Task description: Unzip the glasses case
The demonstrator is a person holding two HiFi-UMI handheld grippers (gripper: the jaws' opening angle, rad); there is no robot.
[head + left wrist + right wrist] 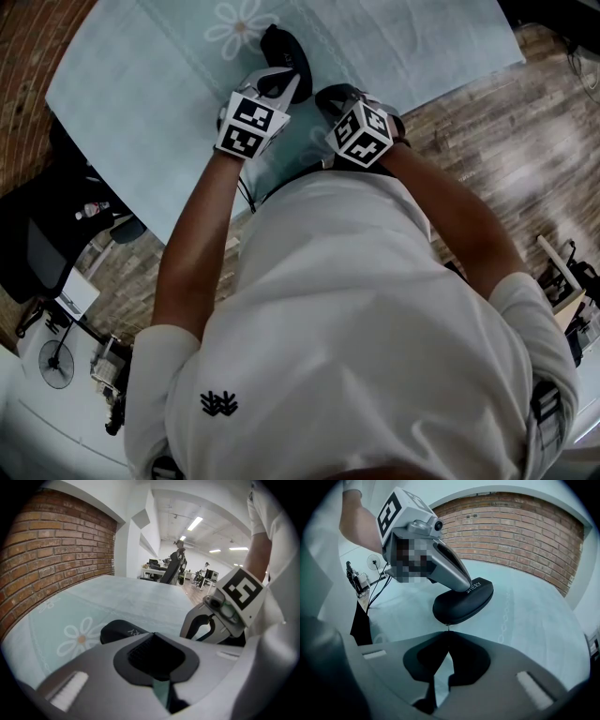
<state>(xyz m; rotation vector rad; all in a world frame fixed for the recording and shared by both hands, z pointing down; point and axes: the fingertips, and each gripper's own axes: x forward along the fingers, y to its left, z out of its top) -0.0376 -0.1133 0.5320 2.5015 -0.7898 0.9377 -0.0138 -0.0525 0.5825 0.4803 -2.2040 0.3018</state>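
Observation:
A black glasses case [281, 47] [464, 603] lies on the pale blue tablecloth [394, 42], near a printed daisy. My left gripper [284, 82] [461, 585] is shut, its grey tip resting on top of the case [119, 631], which shows just beyond its jaws. My right gripper [330, 98] [448, 632] sits right of the case at its near end. Its tips are pinched together on the thin zipper pull [447, 626] hanging from the case's rim. The case looks closed. The right gripper [201, 630] also shows in the left gripper view.
The cloth-covered table ends just in front of my body [216, 202]. A black chair [37, 248] and a fan [56, 361] stand on the floor to the left. A brick wall [520, 531] runs behind the table. An open office with a person [176, 566] lies far off.

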